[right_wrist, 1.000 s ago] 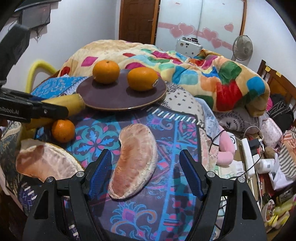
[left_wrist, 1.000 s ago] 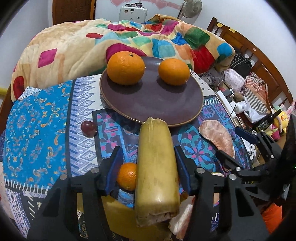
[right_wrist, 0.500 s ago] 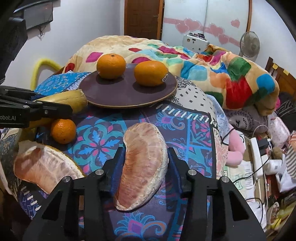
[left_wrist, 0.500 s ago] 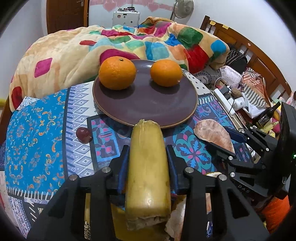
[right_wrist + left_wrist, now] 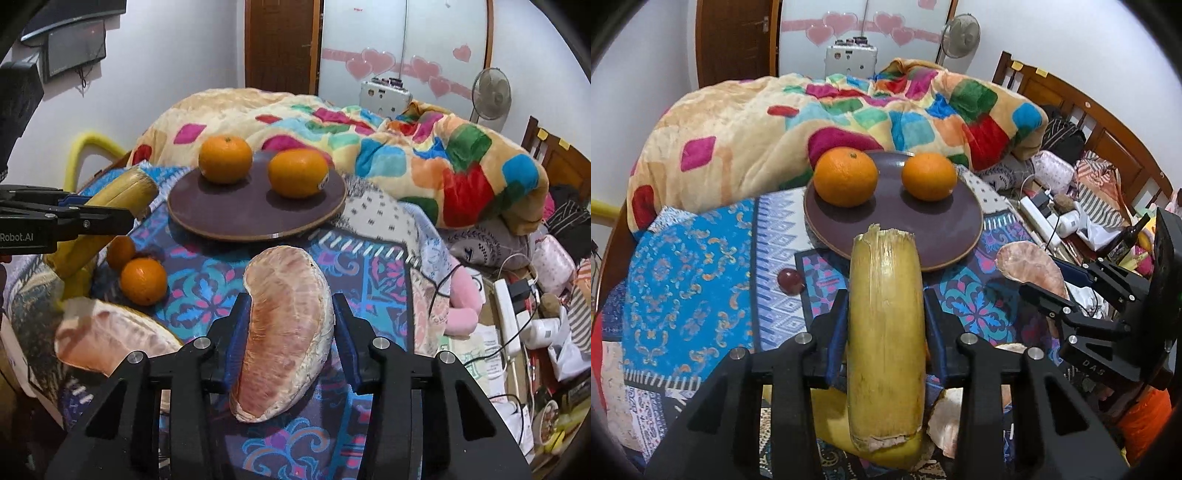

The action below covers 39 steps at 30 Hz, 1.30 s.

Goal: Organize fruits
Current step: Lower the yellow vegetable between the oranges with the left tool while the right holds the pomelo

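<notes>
left gripper [image 5: 885,332]: level, jaws pinching banana [image 5: 885,343] | right gripper [image 5: 290,338]: jaws pinching pomelo segment [image 5: 284,339]

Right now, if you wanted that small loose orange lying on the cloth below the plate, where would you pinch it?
Probably across the widest middle of the small orange, coming from above. It is round, so any pair of opposite sides serves, but another orange touches its far left, so close the fingers across the free sides.
</notes>
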Tool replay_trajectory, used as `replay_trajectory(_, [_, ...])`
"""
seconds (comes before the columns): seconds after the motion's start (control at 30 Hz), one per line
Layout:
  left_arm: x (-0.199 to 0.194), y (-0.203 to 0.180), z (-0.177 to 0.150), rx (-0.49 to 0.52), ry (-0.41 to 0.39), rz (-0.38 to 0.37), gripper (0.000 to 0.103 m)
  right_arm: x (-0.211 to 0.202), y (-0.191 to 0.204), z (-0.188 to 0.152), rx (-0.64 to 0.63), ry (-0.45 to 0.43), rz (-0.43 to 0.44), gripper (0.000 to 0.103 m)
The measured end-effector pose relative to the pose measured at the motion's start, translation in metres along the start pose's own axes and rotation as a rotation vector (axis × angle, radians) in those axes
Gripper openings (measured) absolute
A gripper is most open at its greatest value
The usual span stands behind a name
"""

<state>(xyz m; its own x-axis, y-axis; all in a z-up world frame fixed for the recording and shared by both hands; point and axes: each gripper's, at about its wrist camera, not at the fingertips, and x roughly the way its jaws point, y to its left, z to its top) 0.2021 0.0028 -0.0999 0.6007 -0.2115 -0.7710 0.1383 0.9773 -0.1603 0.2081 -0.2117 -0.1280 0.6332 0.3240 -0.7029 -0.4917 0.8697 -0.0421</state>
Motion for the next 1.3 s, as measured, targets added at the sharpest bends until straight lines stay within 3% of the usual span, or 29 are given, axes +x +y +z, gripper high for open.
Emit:
replay_trajectory(0.3, [-0.024,0.0,0.015,0.003,-0.077,-0.015,0.038,-0.016,-0.001,0.017,0.013,-0.077,-0.006,0.04])
replay_trajectory(0.63, [-0.018,-0.009,0.04,0.027,-0.114,-0.02,0.038,-0.017,-0.005,0.04,0.025,-0.143,-0.002,0.04])
replay_trajectory(1.3, [0.047,-0.015,0.076,0.065,-0.035,-0.008,0.038,0.016,-0.015,0.056,0.027,-0.162,-0.002,0.04])
